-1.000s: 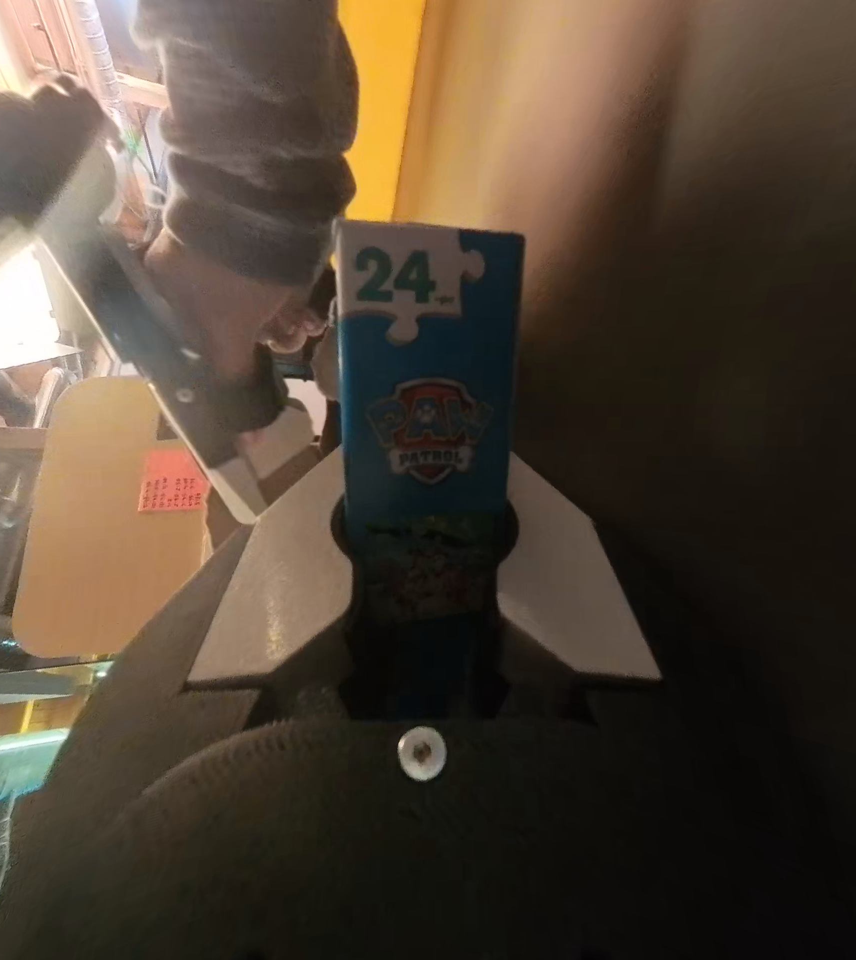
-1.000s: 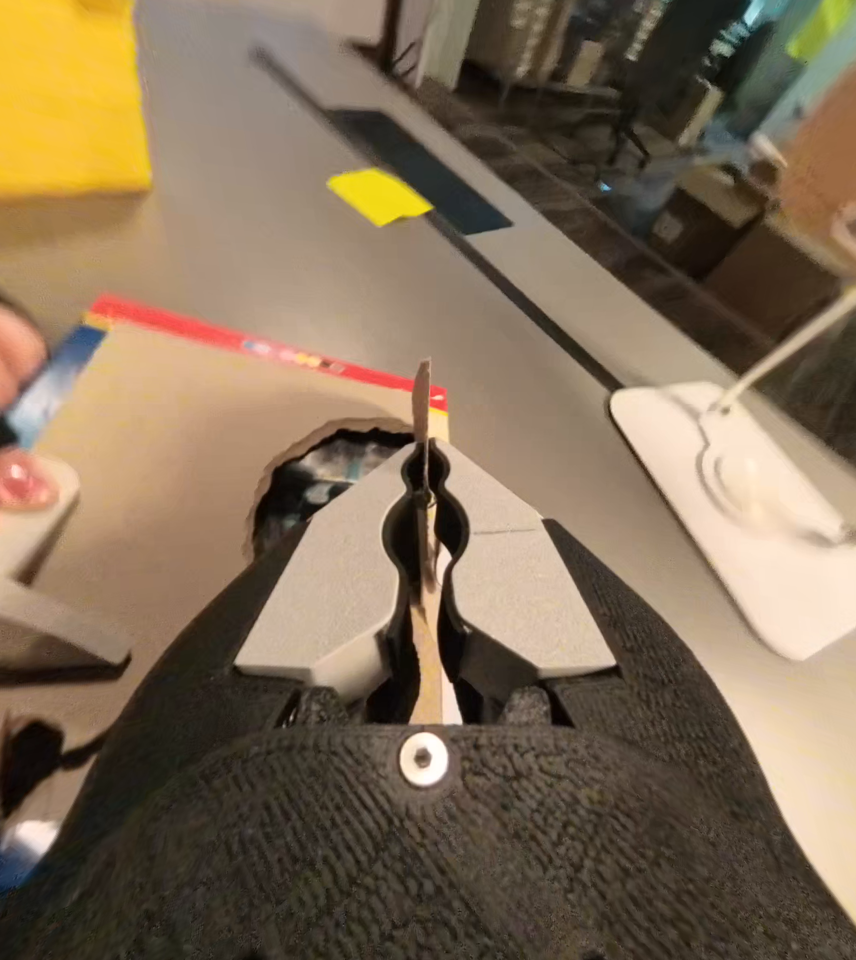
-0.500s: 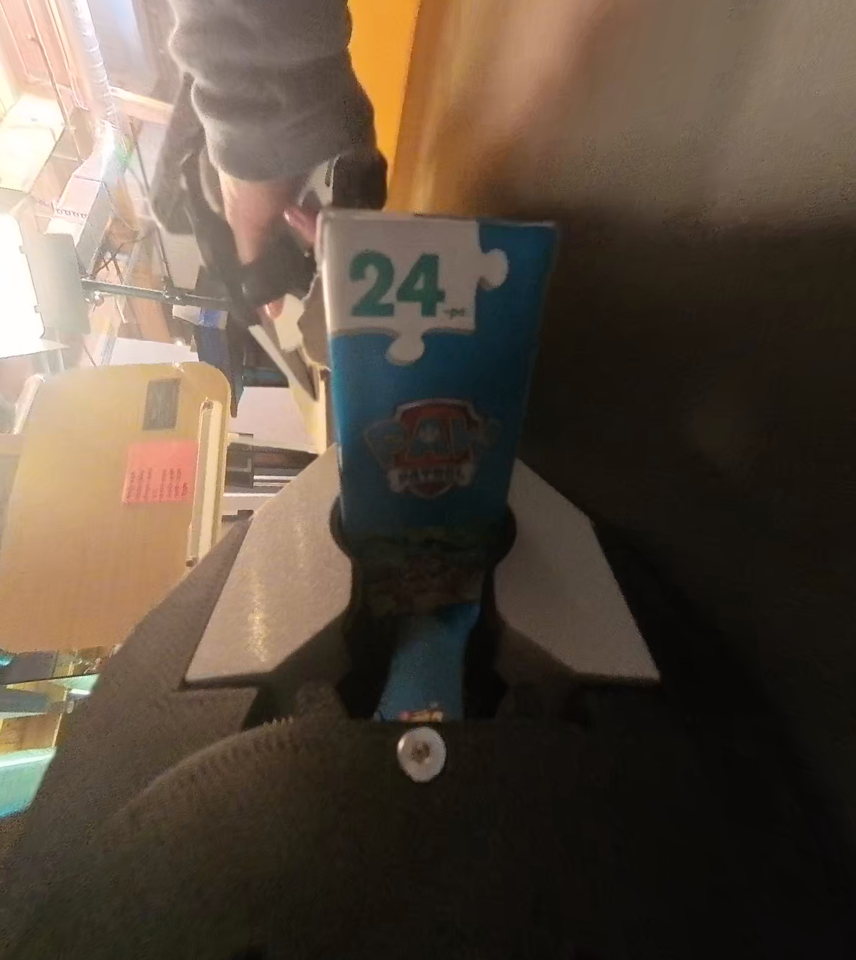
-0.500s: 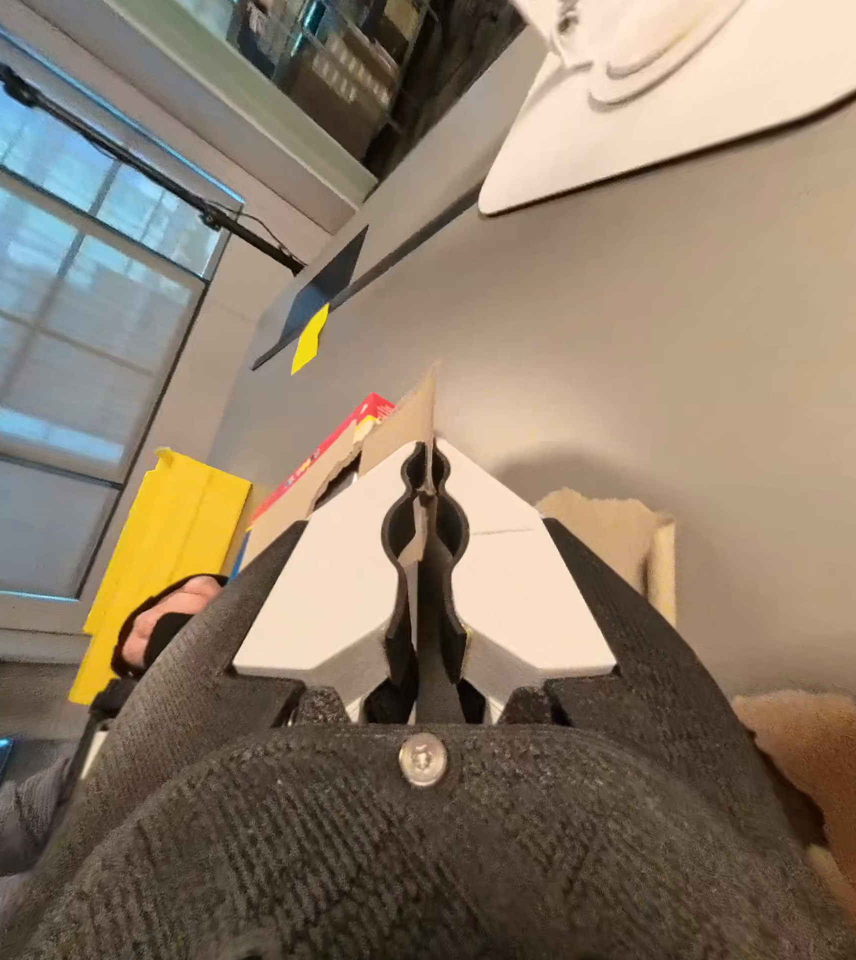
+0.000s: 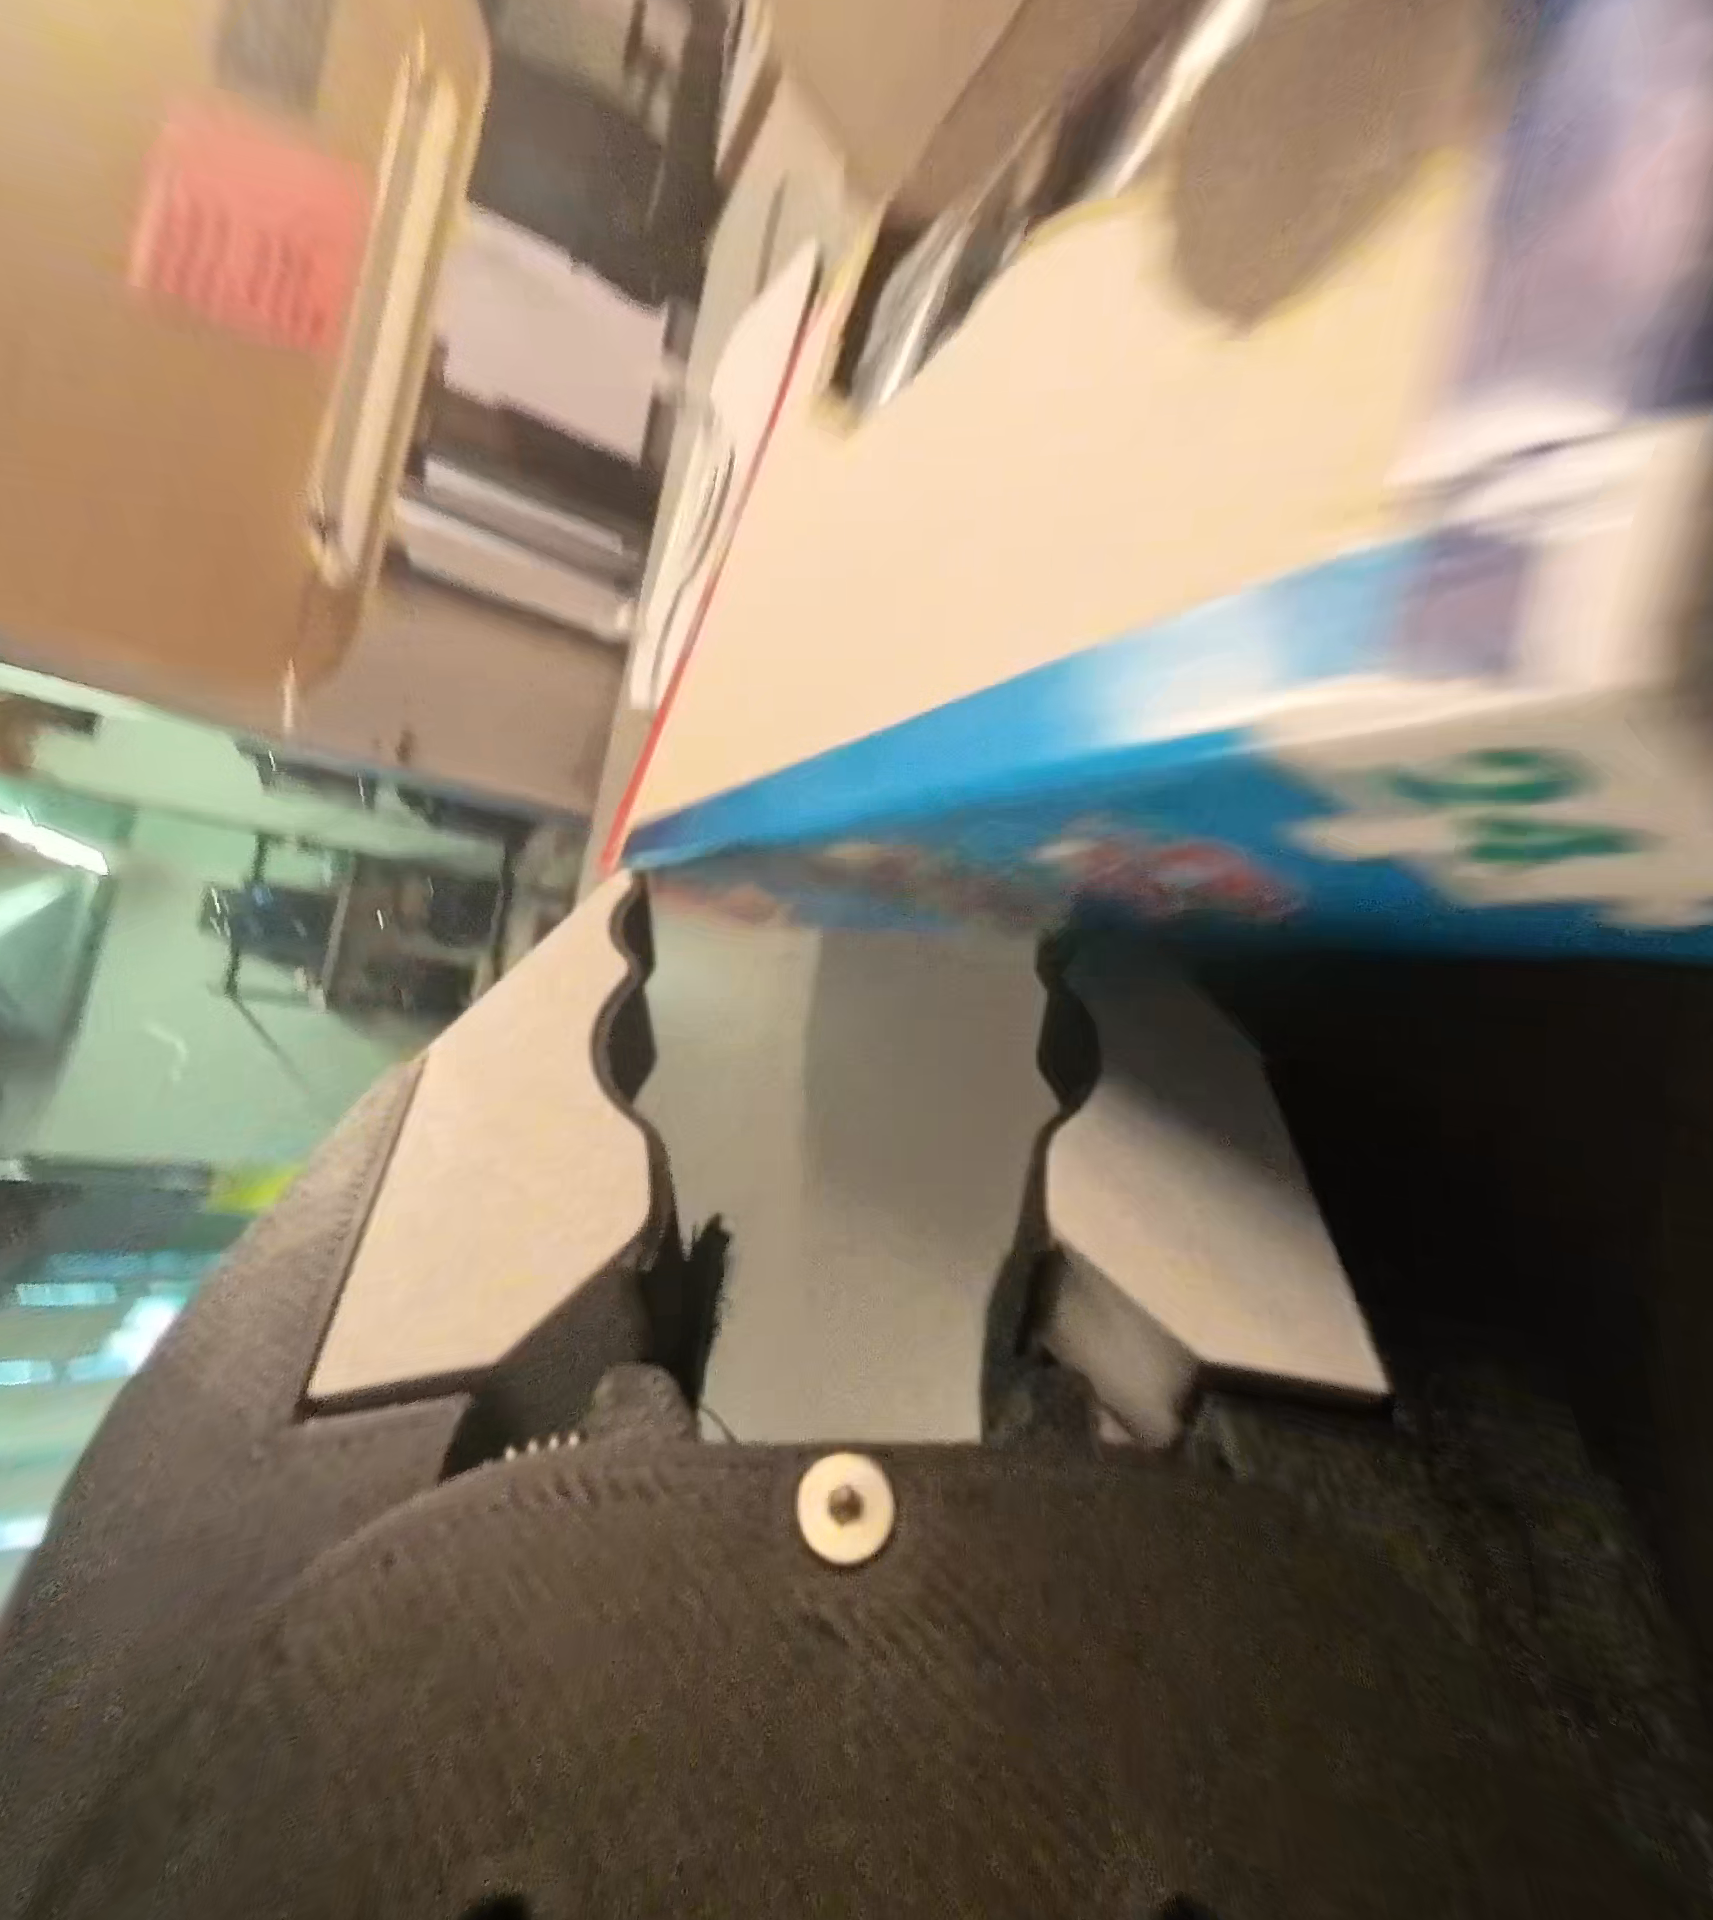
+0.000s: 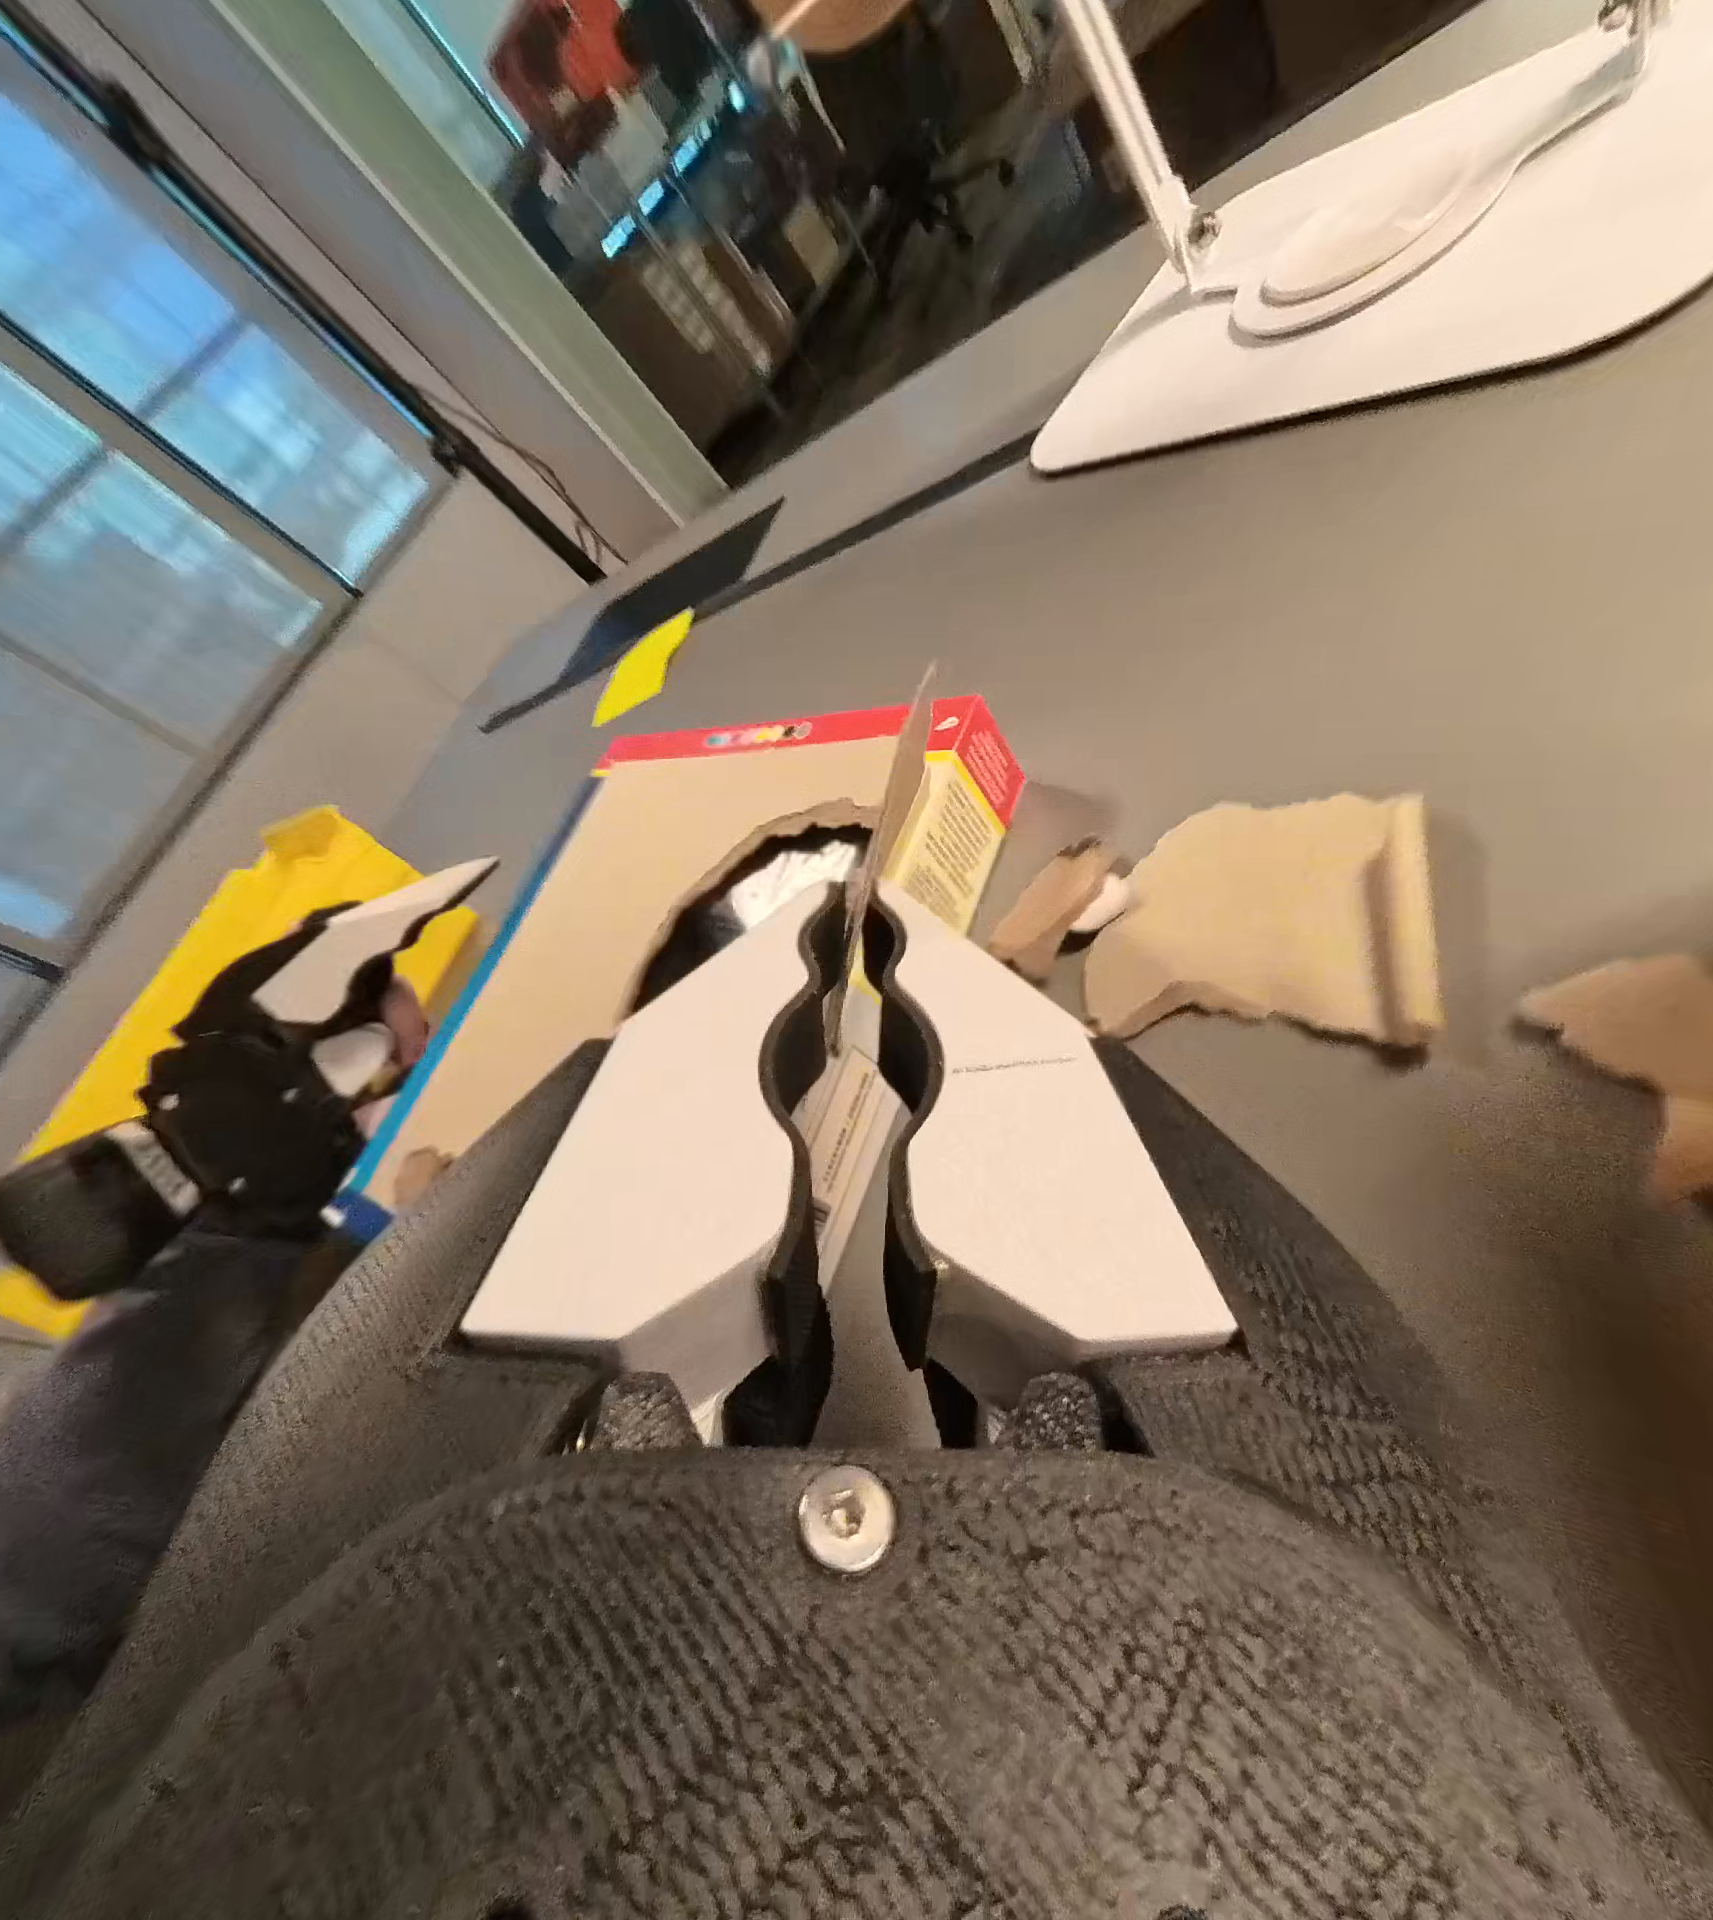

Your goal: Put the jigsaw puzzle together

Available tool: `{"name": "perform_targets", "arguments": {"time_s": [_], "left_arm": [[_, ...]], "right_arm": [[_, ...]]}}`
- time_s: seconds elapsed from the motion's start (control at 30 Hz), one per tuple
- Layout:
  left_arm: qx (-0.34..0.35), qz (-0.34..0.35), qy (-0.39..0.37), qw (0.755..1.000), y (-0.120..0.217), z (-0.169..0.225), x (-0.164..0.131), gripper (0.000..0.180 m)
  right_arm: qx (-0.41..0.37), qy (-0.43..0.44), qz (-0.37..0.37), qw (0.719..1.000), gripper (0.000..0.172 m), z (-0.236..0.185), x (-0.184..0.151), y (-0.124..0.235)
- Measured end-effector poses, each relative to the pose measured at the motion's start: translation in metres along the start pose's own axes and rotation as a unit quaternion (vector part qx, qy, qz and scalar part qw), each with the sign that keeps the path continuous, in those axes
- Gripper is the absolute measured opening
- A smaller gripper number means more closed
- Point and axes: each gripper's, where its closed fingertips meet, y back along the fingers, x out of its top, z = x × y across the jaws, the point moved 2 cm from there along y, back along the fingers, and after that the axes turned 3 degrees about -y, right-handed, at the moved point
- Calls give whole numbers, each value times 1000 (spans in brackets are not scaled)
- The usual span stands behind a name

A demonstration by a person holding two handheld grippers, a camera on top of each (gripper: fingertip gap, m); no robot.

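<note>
Puzzle box [image 5: 1195, 790] just beyond open left hand-held gripper [image 5: 841, 935]

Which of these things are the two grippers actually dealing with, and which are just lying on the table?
At the grippers:
- right gripper, pinched shut on a torn cardboard piece
- left gripper, open, next to the blue puzzle box

Lying about:
- cardboard scraps
- yellow sticky note
- yellow packet
- white stand base

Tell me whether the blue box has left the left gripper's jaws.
Yes. The blue box now lies beyond the open left gripper, no longer clamped between its fingers.
</note>
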Motion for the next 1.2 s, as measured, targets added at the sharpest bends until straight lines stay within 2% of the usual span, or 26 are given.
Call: {"name": "perform_targets", "arguments": {"time_s": [0.07,0.13,0.2,0.27,0.33,0.37,0.4,0.43,0.57,0.63,0.8,0.9,0.97,1.03,1.07,1.1,1.13,1.2], "left_arm": [[8,-78,21,997,16,-12,-30,76],[69,-197,19,978,45,-41,-56,73],[115,-269,78,953,73,-60,-59,73],[108,-228,211,944,74,-63,-27,76],[48,-112,333,935,57,-61,29,79],[24,-63,393,917,48,-62,54,77],[-7,-40,432,901,37,-61,72,80],[-32,-51,444,894,24,-56,82,85],[-93,-206,372,900,-28,-22,76,106],[-94,-255,341,900,-44,-14,71,106],[-103,-369,301,873,-52,-1,53,106],[-88,-397,264,875,-53,-5,50,100],[-71,-420,224,876,-52,-9,46,93],[-68,-425,207,879,-55,-9,46,79],[-72,-416,204,883,-57,-7,49,64],[-76,-401,203,890,-61,-4,52,41],[-61,-388,193,899,-64,-7,52,28],[-43,-381,173,907,-68,-10,50,18]], "right_arm": [[24,-29,23,999,0,-3,-6,5],[42,-43,43,997,0,-3,-8,8],[55,-44,53,996,0,-3,-10,9],[74,-49,62,994,0,-4,-12,8],[94,-52,69,992,0,-4,-13,7],[105,-52,72,991,0,-4,-13,6],[119,-50,75,989,0,-7,-12,6],[129,-39,77,988,0,-10,-12,7],[125,-16,74,989,0,-12,-13,6],[124,-25,71,989,0,-10,-14,6],[123,-45,76,989,0,-7,-13,9],[120,-41,79,989,0,-7,-14,12],[120,-37,77,989,0,-8,-15,13],[119,-36,73,990,0,-9,-17,13],[119,-36,72,990,0,-9,-17,13],[121,-38,72,989,0,-9,-17,13],[123,-41,73,989,0,-9,-17,14],[126,-43,67,989,0,-9,-18,14]]}}
